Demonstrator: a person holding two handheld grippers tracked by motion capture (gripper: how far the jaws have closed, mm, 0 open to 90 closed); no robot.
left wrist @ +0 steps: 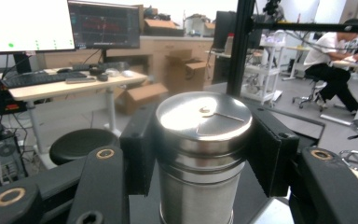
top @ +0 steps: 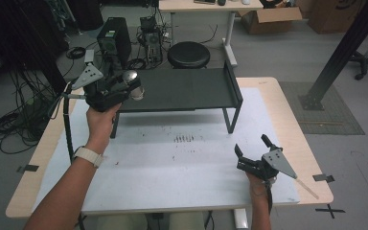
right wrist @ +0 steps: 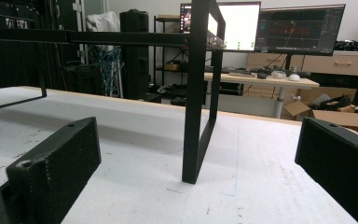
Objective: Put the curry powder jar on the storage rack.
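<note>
While I hold the steel shaker (left wrist: 201,154) clamped between the fingers of my left gripper (top: 116,91), it hangs in the air over the left end of the black shelf (top: 187,88) standing at the counter's (top: 182,163) far edge. My worry is the smooth round wall: the pads press on it from two sides, so a tilt of my hand could let it slide or twist out and drop onto the shelf. My right gripper (top: 254,152) rests near the counter's right edge, fingers spread wide and empty, too far away to catch anything.
</note>
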